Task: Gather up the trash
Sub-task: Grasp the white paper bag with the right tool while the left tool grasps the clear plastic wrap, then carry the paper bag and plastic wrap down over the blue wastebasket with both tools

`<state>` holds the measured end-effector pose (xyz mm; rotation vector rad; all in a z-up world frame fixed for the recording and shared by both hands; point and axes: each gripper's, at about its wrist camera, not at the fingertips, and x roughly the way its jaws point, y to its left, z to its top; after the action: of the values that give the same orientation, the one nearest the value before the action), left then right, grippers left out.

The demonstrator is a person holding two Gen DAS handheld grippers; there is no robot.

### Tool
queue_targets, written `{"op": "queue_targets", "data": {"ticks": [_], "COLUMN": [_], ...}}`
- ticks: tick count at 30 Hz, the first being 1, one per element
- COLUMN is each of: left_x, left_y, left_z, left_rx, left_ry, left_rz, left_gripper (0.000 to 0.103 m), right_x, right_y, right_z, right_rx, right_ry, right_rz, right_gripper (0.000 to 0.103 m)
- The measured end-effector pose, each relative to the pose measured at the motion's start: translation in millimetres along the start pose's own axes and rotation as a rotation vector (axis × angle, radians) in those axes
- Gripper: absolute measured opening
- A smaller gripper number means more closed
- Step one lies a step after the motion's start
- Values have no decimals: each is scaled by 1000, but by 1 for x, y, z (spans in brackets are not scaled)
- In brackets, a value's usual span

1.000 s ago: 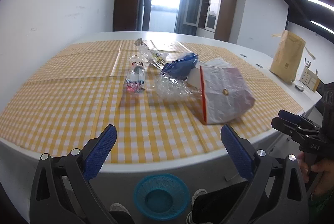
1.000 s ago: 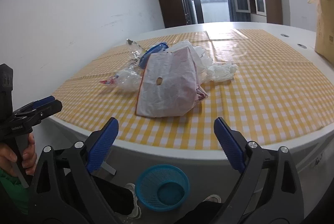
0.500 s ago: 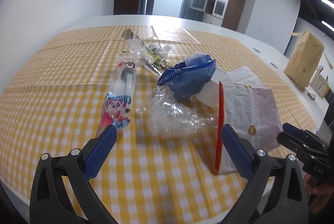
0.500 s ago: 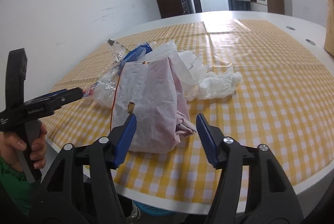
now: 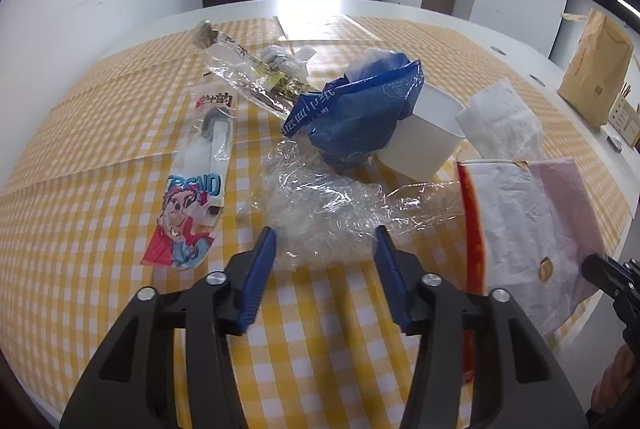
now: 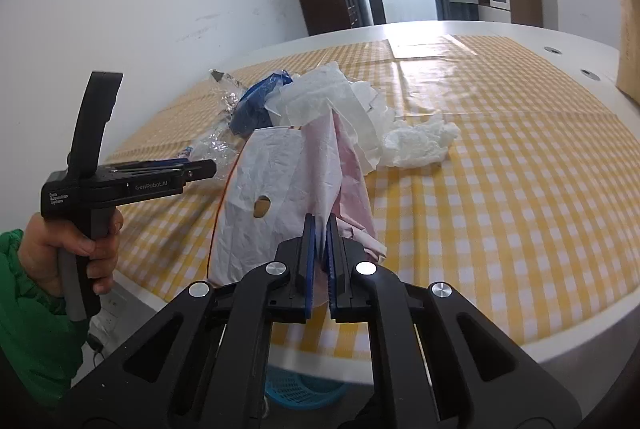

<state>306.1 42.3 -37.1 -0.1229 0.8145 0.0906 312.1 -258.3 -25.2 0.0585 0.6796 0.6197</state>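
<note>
The right tongs [image 6: 319, 229] are pressed together on the near lower edge of the white-and-pink plastic bag [image 6: 288, 197], their blue pads pinching a fold of its thin, creased film. That bag lies at the near edge of the tabletop [image 6: 500, 229], which is covered with a glossy yellow-and-white checked cloth; the bag has a red strip along one side and a small punched hole.

The left tongs [image 5: 324, 241] have just been closing and now stand half spread, their blue pads on either side of the near edge of a crumpled clear cellophane wad [image 5: 320, 217]. The pads do not press on it; whether they brush it I cannot tell. The wad is shiny, wrinkled and see-through.

Just beyond the wad sits a crushed blue plastic wrapper [image 5: 360, 117] with white printing, leaning against a white paper cup [image 5: 424, 137] lying on its side. Left of the wad lies a flat, long printed sachet [image 5: 196, 189] with a cartoon figure. Farther back is a clear, crinkled wrapper [image 5: 256, 77] with dark contents. To the right of the cup is a soft white paper towel [image 5: 500, 117]. In the right wrist view a crumpled white tissue [image 6: 420, 145] lies beside the bag, and a blue mesh basket [image 6: 304, 389] shows below the tabletop edge. A hand [image 6: 76, 249] in a green sleeve [image 6: 32, 325] holds the left tool's grip.
</note>
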Motion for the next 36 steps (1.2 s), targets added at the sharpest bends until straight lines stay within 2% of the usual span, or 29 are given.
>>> {"op": "queue_targets", "data": {"ticks": [5,14,20,24,36], "left_x": [-33,-97,-137,-161,-185], "left_y": [-3,12,20,17,9], "left_z": [-15,-54,-75,-95,-147], "left_rx": [-1,-72,-93,-91,-64], "left_ry": [-70,-183,-210,-236,-226], "left_rz": [6,7,-85,-104,-150], "left_gripper": [45,44,44,44,44], "right_x": [-20,-57,-81,-92,-105], "right_y": [5,14,18,26,45], "right_z": [-9,-24,-37,-45,-78], "right_rx": [-15,-38,-38,-51,-59], "right_ry": [-27,-88,-104,-116,-82], "right_rz": [15,8,8,5,26], "right_gripper": [2,2,2,2,1]}}
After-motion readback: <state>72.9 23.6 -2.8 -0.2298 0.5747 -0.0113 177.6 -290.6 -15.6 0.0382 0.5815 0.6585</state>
